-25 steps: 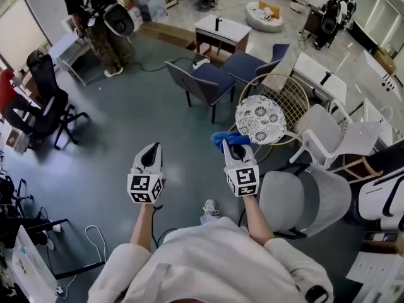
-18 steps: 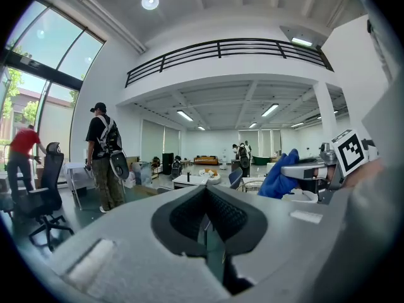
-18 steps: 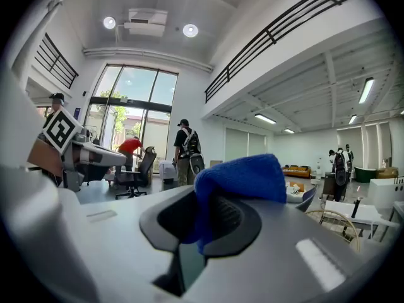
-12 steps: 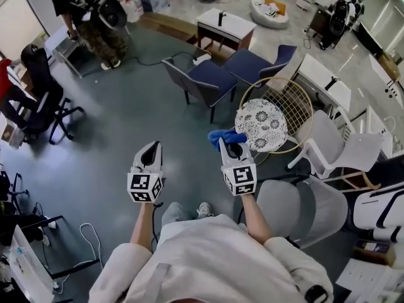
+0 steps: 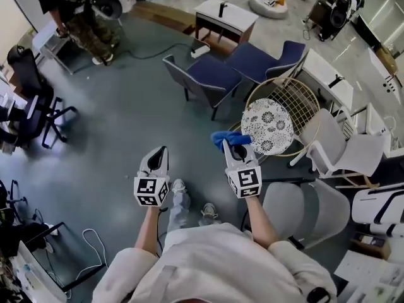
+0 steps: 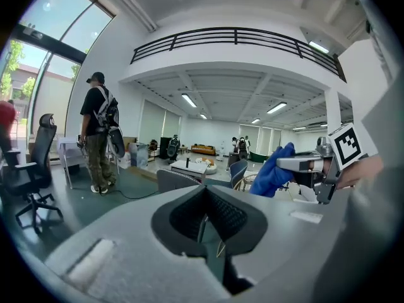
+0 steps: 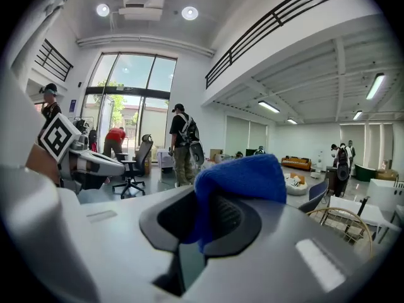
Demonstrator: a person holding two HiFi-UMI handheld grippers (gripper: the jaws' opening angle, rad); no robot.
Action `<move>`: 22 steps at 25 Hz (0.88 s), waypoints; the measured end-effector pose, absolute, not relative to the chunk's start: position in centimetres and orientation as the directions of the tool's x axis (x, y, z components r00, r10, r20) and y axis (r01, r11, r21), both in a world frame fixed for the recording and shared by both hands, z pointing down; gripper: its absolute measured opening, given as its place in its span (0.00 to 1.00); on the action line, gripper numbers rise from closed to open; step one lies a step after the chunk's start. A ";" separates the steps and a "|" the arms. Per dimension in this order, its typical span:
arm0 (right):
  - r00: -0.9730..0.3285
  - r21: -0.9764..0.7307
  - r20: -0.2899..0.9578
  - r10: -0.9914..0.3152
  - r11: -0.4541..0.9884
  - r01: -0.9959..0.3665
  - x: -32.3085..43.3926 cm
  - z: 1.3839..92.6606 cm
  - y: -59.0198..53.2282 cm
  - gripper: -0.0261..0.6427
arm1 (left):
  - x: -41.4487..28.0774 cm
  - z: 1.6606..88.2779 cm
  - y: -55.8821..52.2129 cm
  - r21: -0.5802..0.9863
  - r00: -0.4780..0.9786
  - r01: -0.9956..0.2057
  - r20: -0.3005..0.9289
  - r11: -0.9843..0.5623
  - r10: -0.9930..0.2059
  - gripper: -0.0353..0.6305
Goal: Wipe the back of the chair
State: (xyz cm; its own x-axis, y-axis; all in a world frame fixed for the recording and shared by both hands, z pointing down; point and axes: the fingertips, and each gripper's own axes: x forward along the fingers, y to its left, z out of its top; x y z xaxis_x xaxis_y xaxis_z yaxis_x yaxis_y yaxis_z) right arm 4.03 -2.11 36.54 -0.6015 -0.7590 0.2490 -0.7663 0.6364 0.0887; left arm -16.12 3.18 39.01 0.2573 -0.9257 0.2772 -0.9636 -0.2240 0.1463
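The person's forearms reach forward over the grey-green floor [image 5: 113, 125], a pair of tongs in each hand, held level and side by side but apart. The left tongs [image 5: 161, 151] are pressed together with nothing between them. The right tongs [image 5: 234, 145] are clamped on a blue cloth [image 5: 225, 137], which bunches up over their tips and sticks out ahead of them. Below the tongs, the person's two shoes [image 5: 179, 187] stand on the floor.

Just to the right of the right forearm is a grey chair [image 5: 290, 204], its seat facing up and its mesh back lying further right. Just beyond the cloth stands a wire-backed chair [image 5: 297, 96] with a round gold frame and a round patterned cushion [image 5: 267, 126] on its seat. The cloth is held in the air, touching neither chair. Which chair is meant for wiping cannot be told. Beside the wire-backed chair, to the right, is a white chair [image 5: 344, 150].

Further off, two navy chairs [image 5: 211, 74] stand close together. Behind them is a white counter [image 5: 225, 16] with a small dark object on top. Well to the left is a black office chair [image 5: 28, 87], and at the far left a standing person [image 5: 76, 5] carries a backpack.
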 end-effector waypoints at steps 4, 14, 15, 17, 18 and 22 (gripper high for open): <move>-0.564 0.098 0.273 -0.779 0.606 -0.789 2.0 37.1 -5.2 0.09 | -17.9 39.9 -0.9 0.175 0.306 -0.948 0.272 -0.266 -0.912 0.06; -0.516 0.134 0.288 -0.807 0.568 -0.812 -2.0 37.7 -10.7 0.09 | -22.6 41.9 -7.7 0.207 0.353 -0.929 0.263 -0.305 -0.898 0.06; -0.512 0.133 0.289 -0.809 0.564 -0.815 -2.0 38.1 -11.1 0.09 | -22.5 42.5 -8.0 0.211 0.363 -0.926 0.269 -0.313 -0.892 0.06; -0.505 0.135 0.295 -0.811 0.559 -0.818 -2.0 39.0 -11.7 0.09 | -22.1 43.8 -8.3 0.216 0.380 -0.920 0.284 -0.328 -0.880 0.06; -0.504 0.137 0.298 -0.811 0.559 -0.818 -1.9 39.6 -12.0 0.09 | -21.8 44.4 -8.5 0.218 0.385 -0.918 0.291 -0.332 -0.876 0.06; -0.507 0.122 0.303 -0.807 0.561 -0.819 -1.3 42.3 -13.8 0.09 | -20.6 46.8 -9.6 0.220 0.390 -0.917 0.311 -0.334 -0.867 0.06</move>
